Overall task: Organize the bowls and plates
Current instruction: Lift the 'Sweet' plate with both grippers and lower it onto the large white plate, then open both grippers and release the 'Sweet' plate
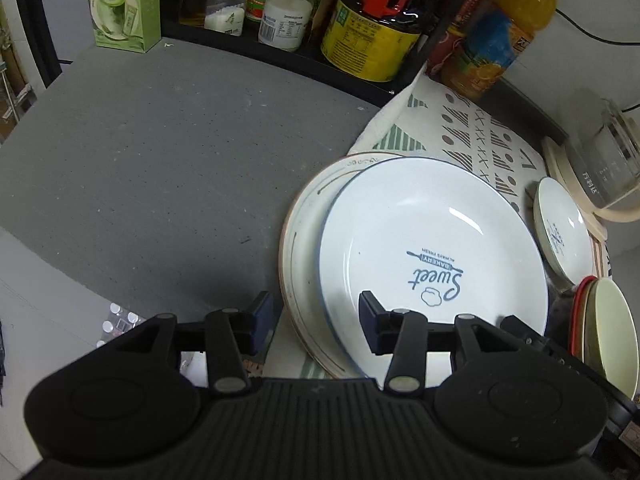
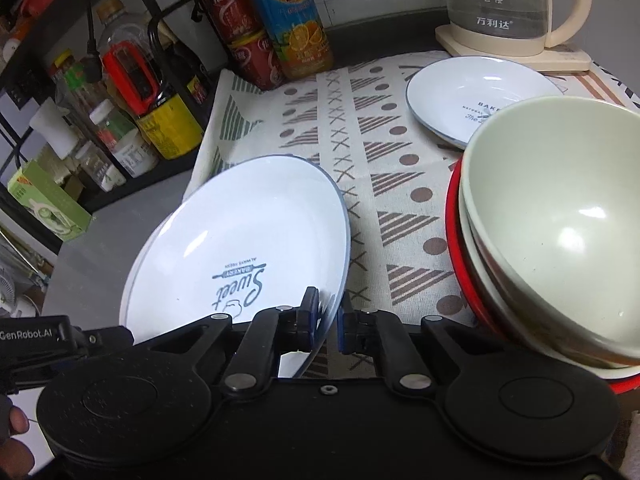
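A white plate printed "Sweet" (image 1: 432,240) rests on a larger brown-rimmed plate (image 1: 304,232) at the edge of the patterned cloth. My left gripper (image 1: 316,320) is open, its fingers straddling the near rims of both plates without pressing on them. In the right wrist view the white plate (image 2: 240,240) is tilted, and my right gripper (image 2: 328,316) is shut on its near rim. To the right, a pale green bowl (image 2: 560,220) sits nested in a stack that includes a red bowl (image 2: 452,216). A smaller white plate (image 2: 472,96) lies behind the stack.
A glass kettle (image 2: 508,8) on a cream base stands at the back right. Bottles, cans and jars (image 2: 276,28) line a black rack along the back. A green box (image 1: 124,4) stands at the far left, with bare grey counter (image 1: 160,160) left of the plates.
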The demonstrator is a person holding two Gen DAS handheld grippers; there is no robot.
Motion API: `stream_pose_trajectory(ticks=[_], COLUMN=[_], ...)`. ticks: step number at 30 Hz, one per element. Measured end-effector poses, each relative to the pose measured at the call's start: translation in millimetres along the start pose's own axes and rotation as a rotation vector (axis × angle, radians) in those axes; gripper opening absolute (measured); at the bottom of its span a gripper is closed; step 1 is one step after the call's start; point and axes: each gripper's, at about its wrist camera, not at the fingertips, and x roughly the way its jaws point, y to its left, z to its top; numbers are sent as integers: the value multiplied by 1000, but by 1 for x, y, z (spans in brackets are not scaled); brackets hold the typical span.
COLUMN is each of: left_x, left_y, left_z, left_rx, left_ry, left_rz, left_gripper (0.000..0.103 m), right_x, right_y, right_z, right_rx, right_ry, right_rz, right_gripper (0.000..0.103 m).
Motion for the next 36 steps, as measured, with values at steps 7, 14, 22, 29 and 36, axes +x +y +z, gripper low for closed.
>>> stream_pose_trajectory(ticks=[7, 14, 22, 29, 36], left_x=[15, 22, 21, 21, 16], left_y=[7, 9, 10, 7, -3], left_z=[3, 6, 9, 9, 21], left_rx=[-32, -65, -78, -57, -5], left_ry=[20, 36, 33, 21, 20], left_rz=[19, 6, 13, 38, 98], left_gripper=[45, 29, 19, 16, 21], right_x=[4, 15, 27, 20, 1], right_y=[4, 7, 7, 12, 15], right_z=[6, 11, 9, 19, 42], right_rx=[-28, -52, -53, -81, -114], right_ry=[32, 70, 126, 126, 81], right_rz=[-20, -19, 3, -10, 20], right_gripper=[11, 13, 16, 21, 40])
